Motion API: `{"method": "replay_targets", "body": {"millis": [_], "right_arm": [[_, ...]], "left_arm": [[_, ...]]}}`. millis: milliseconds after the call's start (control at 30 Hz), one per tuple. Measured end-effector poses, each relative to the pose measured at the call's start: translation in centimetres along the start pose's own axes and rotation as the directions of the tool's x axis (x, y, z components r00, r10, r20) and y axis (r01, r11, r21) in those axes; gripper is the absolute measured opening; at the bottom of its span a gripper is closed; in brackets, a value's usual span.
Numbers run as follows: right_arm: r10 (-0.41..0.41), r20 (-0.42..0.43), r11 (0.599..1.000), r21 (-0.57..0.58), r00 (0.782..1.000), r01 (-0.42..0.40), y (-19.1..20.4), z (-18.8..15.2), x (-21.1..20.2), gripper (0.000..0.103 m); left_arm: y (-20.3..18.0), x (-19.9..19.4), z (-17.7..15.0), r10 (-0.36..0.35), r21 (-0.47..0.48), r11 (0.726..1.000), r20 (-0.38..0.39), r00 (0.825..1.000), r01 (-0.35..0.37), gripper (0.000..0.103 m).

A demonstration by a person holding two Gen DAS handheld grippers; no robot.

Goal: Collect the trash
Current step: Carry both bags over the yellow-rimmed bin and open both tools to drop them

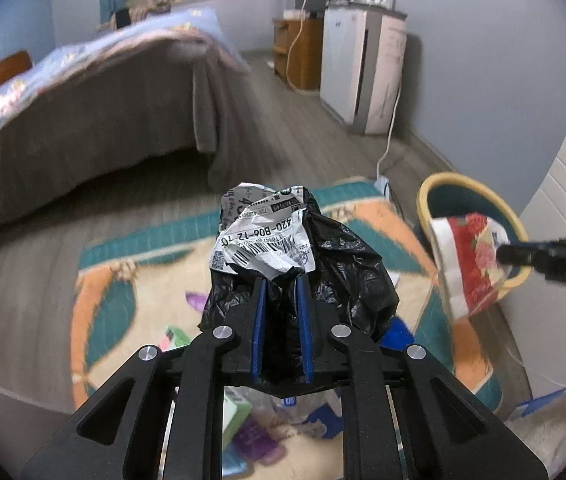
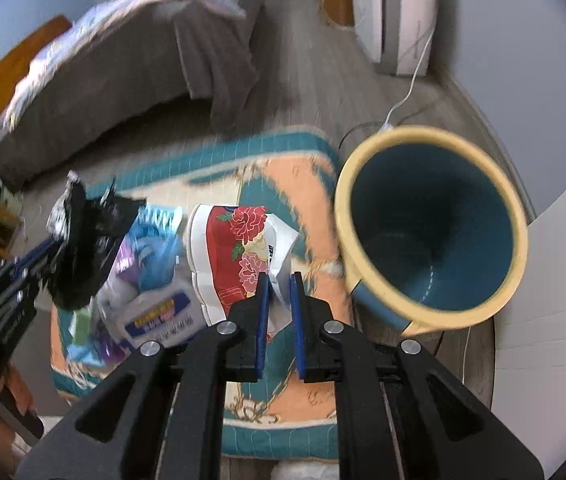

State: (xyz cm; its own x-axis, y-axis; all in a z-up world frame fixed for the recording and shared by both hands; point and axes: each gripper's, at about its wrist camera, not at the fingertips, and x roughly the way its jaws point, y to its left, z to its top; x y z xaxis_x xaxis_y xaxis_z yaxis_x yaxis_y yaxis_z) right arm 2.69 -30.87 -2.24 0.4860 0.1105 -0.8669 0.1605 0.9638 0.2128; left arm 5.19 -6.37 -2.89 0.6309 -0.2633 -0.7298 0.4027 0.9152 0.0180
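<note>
Clamped in left gripper (image 1: 281, 280): crumpled black plastic mailer bag (image 1: 331, 272) with shipping label, raised over rug (image 1: 131, 292); right gripper (image 2: 280, 278) pinching red floral wrapper (image 2: 235, 256) beside teal bin (image 2: 435, 224). Bin apparently empty, nothing dropped yet. More litter left on rug: tissue pack (image 2: 155, 316), small wrappers. Blurred throughout; label text mostly unreadable, lower bag hidden behind fingers

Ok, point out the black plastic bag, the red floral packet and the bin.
black plastic bag (image 1: 347, 264), left wrist view, crumpled black side right of its label.
red floral packet (image 2: 227, 256), right wrist view, red printed face.
bin (image 2: 435, 224), right wrist view, blue inner wall.
</note>
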Motion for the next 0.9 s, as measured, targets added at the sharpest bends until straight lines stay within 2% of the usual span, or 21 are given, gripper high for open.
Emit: {"method": "replay_targets", "body": {"millis": [133, 300, 433, 600, 733, 900], "right_arm": [[0.013, 0.066, 0.998, 0.061, 0.998, -0.017, -2.3, 1.5, -1.5, 0.01], [0.009, 0.105, 0.986, 0.167, 0.994, -0.027, -6.3, 2.8, -2.1, 0.01], [-0.041, 0.123, 0.97, 0.243, 0.992, 0.01, -10.0, 3.3, -2.4, 0.01], [-0.099, 0.107, 0.942, 0.331, 0.989, 0.058, -13.9, 3.4, -1.9, 0.01], [-0.179, 0.089, 0.934, 0.327, 0.98, 0.142, -15.3, 3.6, -1.3, 0.01], [-0.223, 0.078, 0.929, 0.32, 0.972, 0.187, -15.9, 3.4, -1.0, 0.01]], "left_arm": [[-0.7, -1.4, 0.8, -0.016, -0.005, 1.0, 0.038, 0.999, 0.016, 0.016], [-2.0, -2.5, 2.3, -0.056, -0.025, 0.998, 0.073, 0.996, 0.058, 0.016], [-4.5, -2.6, 3.5, -0.099, -0.002, 0.995, 0.09, 0.991, 0.1, 0.016], [-8.9, -0.9, 4.8, -0.173, 0.05, 0.984, 0.065, 0.983, 0.17, 0.016], [-12.8, 1.3, 5.6, -0.198, 0.133, 0.972, 0.027, 0.98, 0.193, 0.016], [-15.8, 4.4, 6.3, -0.232, 0.161, 0.958, -0.038, 0.972, 0.236, 0.016]]}}
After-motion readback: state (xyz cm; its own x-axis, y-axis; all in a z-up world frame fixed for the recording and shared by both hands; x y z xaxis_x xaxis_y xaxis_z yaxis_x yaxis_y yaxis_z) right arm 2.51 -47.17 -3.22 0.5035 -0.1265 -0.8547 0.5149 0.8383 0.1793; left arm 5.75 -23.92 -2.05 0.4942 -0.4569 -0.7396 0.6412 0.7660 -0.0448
